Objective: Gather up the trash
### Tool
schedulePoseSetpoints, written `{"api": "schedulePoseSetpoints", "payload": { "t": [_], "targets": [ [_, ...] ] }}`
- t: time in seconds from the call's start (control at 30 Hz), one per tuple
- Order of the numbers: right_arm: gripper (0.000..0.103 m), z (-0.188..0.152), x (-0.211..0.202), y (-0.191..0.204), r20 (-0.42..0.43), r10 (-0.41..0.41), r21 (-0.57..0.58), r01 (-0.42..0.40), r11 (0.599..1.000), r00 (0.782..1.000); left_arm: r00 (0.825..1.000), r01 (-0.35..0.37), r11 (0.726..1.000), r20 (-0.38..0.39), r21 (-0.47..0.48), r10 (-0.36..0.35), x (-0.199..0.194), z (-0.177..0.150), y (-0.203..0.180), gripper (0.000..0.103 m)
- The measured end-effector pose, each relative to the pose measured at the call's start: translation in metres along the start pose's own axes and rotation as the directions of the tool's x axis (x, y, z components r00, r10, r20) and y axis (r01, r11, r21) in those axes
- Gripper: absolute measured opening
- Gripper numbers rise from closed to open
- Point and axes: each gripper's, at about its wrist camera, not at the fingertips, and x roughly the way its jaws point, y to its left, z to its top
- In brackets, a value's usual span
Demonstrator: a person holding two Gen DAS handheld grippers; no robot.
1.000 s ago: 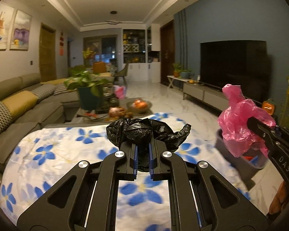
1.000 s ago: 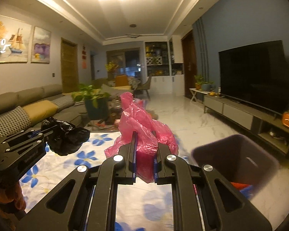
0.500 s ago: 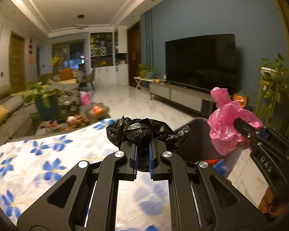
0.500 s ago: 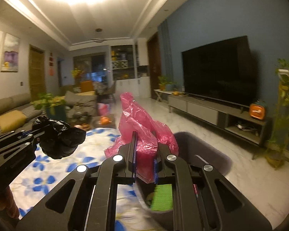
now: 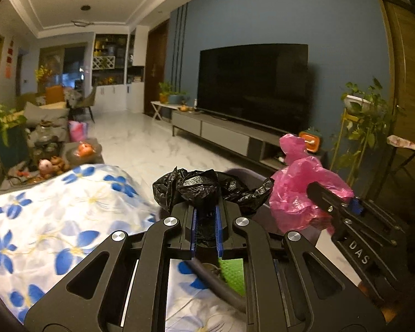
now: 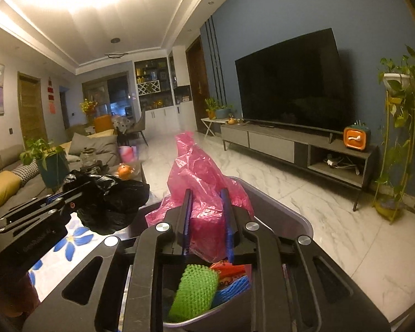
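Tablecloth (image 5: 55, 215) w/ blue flowers fills the left of both views; its right edge runs up against the grey bin (image 6: 285, 207), which sits just beside the table.

Left gripper (image 5: 206, 221): fingers drawn close w/ the black bag (image 5: 207, 185) pinched between them, bag bunched above the tips. In the left wrist view the bin's dark rim passes right under the jaws, so the bag looks to hang about over the bin's near-left edge, not clearly over the middle.

Right gripper (image 6: 206, 218): jaws a bit wider apart but pressing the pink bag (image 6: 199, 182) between the blue pads; bag stands up above the tips and drapes down. It hangs over the bin opening. Inside the bin: green mesh sleeve (image 6: 193, 290), something red and blue next to it.

Step in hand, by my read: drop both bags in the bin. To do it well:
- Left: carry the black bag further right, past the rim and off the cloth, before letting go; released now it may catch the rim or land on the cloth.
- Right: pink bag looks placed already; lower a little so it doesn't float out, then spread the jaws fully.
- Thin film clings to pads, so give a small shake or pull back slowly and check each bag has dropped free.
- Keep the two grippers apart; they're near each other over the bin.
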Motion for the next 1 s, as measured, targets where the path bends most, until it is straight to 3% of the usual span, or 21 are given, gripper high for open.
{"api": "schedulePoseSetpoints", "payload": {
  "t": [0.13,0.2,0.37,0.57,0.73,0.83,0.9,1.0],
  "targets": [
    [0.031,-0.004,0.009,-0.007,-0.019,-0.009,0.008,0.009,1.0,1.0,0.999,0.032,0.999,-0.022,-0.028,-0.033,0.015,-0.003,0.001,0.012],
    [0.044,-0.008,0.013,-0.01,-0.026,-0.013,0.012,0.013,1.0,1.0,0.998,0.043,0.998,-0.035,-0.035,-0.044,0.021,-0.006,0.002,0.016],
    [0.048,-0.012,0.013,-0.018,-0.037,-0.034,0.031,0.035,0.999,0.999,0.997,0.051,0.997,-0.05,-0.052,-0.053,0.025,-0.011,0.008,0.053],
    [0.063,-0.01,-0.003,-0.021,-0.019,-0.079,0.046,0.08,0.996,0.997,0.998,0.038,0.998,-0.045,-0.058,-0.04,0.019,-0.013,0.007,0.072],
    [0.086,-0.011,-0.028,-0.009,-0.002,-0.13,-0.004,0.13,0.991,0.991,0.999,-0.05,0.998,-0.023,-0.046,0.049,-0.01,-0.019,0.015,0.086],
    [0.089,-0.014,-0.045,0.008,0.006,-0.123,-0.052,0.123,0.991,0.992,0.991,-0.133,0.991,-0.018,-0.032,0.133,-0.036,-0.026,0.019,0.092],
    [0.097,-0.017,-0.054,0.02,0.007,-0.118,-0.079,0.118,0.99,0.993,0.977,-0.212,0.977,-0.013,-0.014,0.212,-0.057,-0.032,0.025,0.096],
    [0.097,-0.024,-0.07,0.038,0.002,-0.081,-0.103,0.081,0.991,0.997,0.955,-0.297,0.955,-0.002,-0.012,0.297,-0.088,-0.042,0.034,0.097]
  ]
}}
